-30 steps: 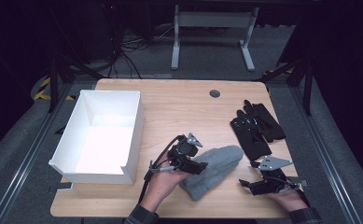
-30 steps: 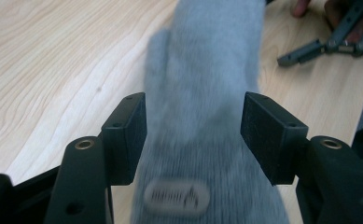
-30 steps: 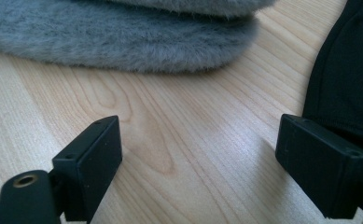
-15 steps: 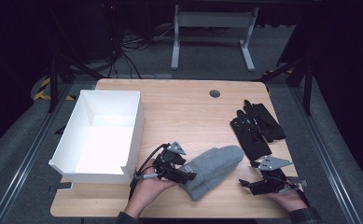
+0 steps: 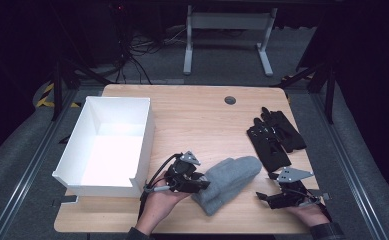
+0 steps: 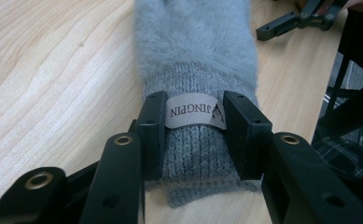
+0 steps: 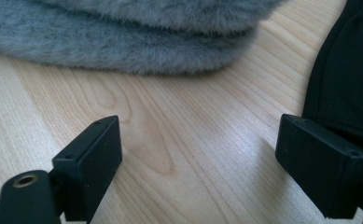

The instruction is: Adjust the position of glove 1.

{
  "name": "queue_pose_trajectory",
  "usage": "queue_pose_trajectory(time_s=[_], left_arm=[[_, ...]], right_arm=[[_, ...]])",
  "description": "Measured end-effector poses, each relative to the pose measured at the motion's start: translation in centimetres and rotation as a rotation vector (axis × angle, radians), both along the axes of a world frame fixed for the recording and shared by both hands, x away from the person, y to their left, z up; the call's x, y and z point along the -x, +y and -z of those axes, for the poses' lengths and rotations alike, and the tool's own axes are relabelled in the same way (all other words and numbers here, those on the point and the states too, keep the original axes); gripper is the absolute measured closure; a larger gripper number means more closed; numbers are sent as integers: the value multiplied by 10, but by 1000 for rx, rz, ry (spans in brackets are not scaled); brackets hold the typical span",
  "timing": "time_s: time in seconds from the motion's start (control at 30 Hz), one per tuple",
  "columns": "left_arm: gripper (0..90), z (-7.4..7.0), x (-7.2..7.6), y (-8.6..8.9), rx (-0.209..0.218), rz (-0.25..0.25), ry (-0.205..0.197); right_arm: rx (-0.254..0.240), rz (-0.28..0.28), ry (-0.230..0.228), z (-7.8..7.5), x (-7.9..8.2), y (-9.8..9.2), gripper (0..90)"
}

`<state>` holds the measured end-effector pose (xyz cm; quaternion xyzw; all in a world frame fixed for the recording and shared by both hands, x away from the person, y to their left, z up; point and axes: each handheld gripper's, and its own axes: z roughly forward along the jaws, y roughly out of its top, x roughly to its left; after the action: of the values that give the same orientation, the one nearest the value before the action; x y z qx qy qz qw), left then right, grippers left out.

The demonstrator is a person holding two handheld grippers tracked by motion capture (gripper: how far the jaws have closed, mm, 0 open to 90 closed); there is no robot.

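A pale wooden bench [image 5: 197, 115] carries a white open-topped cardboard box [image 5: 107, 145] along its left edge and a pair of flat black gloves [image 5: 274, 135] near its right edge. Between them the far half of the bench is bare wood, apart from a small round dark grommet [image 5: 230, 100] near the far edge.

A fluffy grey knitted mitten [image 5: 229, 182] lies slantwise near the front edge, its ribbed cuff toward the person. The left gripper [image 6: 193, 135] lies just right of the box's front corner. Its jaws have just been closing and now press on either side of the mitten's cuff, with the woven label [image 6: 195, 111] between them.

The right gripper [image 5: 277, 197] rests near the front right corner, well apart from the mitten and just in front of the black gloves. Its jaws stand wide over bare wood, holding nothing.
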<state>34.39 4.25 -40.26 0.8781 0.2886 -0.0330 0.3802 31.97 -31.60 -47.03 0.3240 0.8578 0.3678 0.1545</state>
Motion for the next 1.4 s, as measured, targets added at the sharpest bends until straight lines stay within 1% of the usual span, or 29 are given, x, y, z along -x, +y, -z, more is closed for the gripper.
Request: queue_pose_trajectory(time_s=[0.13, 0.2, 0.27, 0.33, 0.4, 0.47, 0.5, 0.57, 0.6, 0.7, 0.77, 0.83, 0.9, 1.0, 1.03, 1.07, 1.13, 1.17, 1.2, 1.23, 1.3, 1.4], left_arm=[[619, -8, 7, -4, 0, -16, 7], [614, -12, 12, -6, 0, -41, 25], [602, -14, 14, -7, -2, -50, 22], [585, -10, 20, -12, -15, -59, 30], [569, -8, 21, -13, -18, -59, 34], [562, 0, 24, -17, -43, -49, 30], [550, 2, 25, -18, -45, -46, 20], [515, 4, 26, -18, -35, -46, 9], [492, 4, 25, -16, -31, -38, 0], [387, 1, 23, -14, -9, -23, -31], [323, -1, 21, -14, -12, -14, -67], [276, -3, 18, -17, -15, -10, -91], [235, -5, 12, -19, -19, 5, -99], [175, -6, 0, -25, -15, 23, -91], [158, -6, -2, -26, -20, 23, -84], [150, -5, -7, -28, -15, 34, -85], [126, -4, -14, -32, -5, 35, -83], [112, -3, -17, -34, 4, 39, -76], [108, -2, -20, -37, 16, 44, -72], [107, -1, -23, -39, 18, 53, -72], [86, 4, -27, -45, 14, 54, -65], [61, 11, -31, -52, -17, 58, -52]], right_arm=[[2, 1, 0, 0, 0, 0, 148], [2, 1, -1, 0, 0, 0, 148], [2, 1, -1, 0, 0, 0, 148], [2, 1, -1, 0, 0, 0, 148], [2, 0, -1, 0, 0, 0, 148], [2, 1, -1, 0, 0, 0, 148], [2, 1, -1, 0, 0, 0, 149], [2, 0, -1, 0, 0, 0, 148], [0, 0, 0, 0, 0, 0, 149], [2, 1, -1, 0, 0, 0, 148], [2, 0, -1, 0, 0, 0, 148], [2, 1, 0, 0, 0, 0, 149], [2, 0, 0, 0, 0, 0, 148], [0, -1, 1, 0, 0, 0, 148], [0, -1, 0, 0, -1, 0, 148], [1, -1, 0, 0, -1, 1, 147], [2, 0, 0, 0, -1, 1, 147], [1, -1, 0, 0, -1, 1, 147], [2, -1, 0, 0, -1, 1, 148], [2, 0, -1, 0, -1, 1, 147], [3, 0, -1, 0, 0, 1, 148], [3, 0, -1, 0, 0, 1, 148]])
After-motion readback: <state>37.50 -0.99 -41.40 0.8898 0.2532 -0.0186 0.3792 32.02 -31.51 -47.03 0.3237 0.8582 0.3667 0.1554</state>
